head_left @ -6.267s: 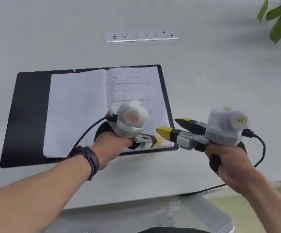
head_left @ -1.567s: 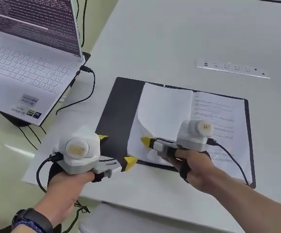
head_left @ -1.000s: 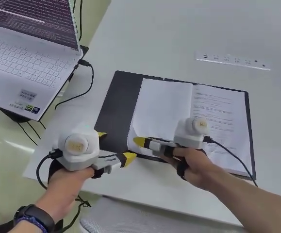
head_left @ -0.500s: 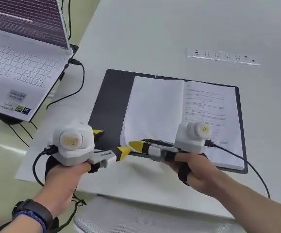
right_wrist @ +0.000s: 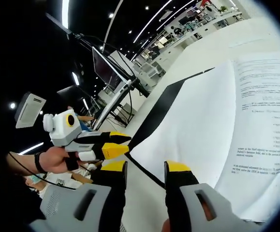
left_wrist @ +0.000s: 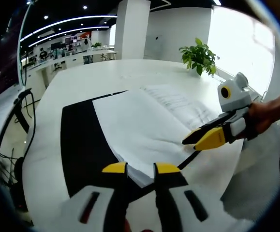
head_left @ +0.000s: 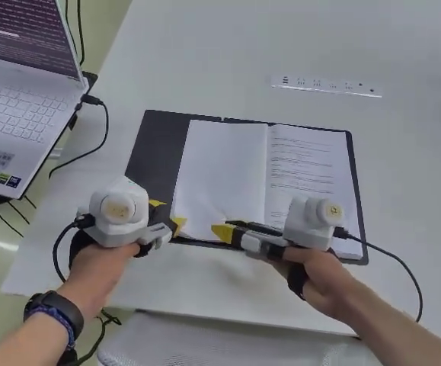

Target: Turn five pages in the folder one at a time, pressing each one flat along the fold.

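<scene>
The folder (head_left: pixel 148 152) is laid open on the counter (head_left: pixel 228 46), ahead of both grippers. A blank page (head_left: pixel 220 175) is spread on one side of the fold (head_left: pixel 266 175) and a printed page (head_left: pixel 311 175) on the other.

The right gripper (head_left: pixel 222 232) is held across the folder's near edge, its tips just past the blank page's near corner. Its jaws are seen parted in the right gripper view, and nothing is gripped between them. The left gripper (head_left: pixel 168 215) is held just off the same near edge, tip to tip with the right one but apart from it. Its jaws are also parted, by a narrow gap, and nothing is clasped.

The fold runs straight away from the person, crosswise to the right gripper's jaws, and its near end is met just behind that gripper's tips. From the left gripper it is reached only across the whole blank page.

The right gripper is therefore judged the nearer for a press along the fold, with a swing of its tips back toward the printed side needed first.
</scene>
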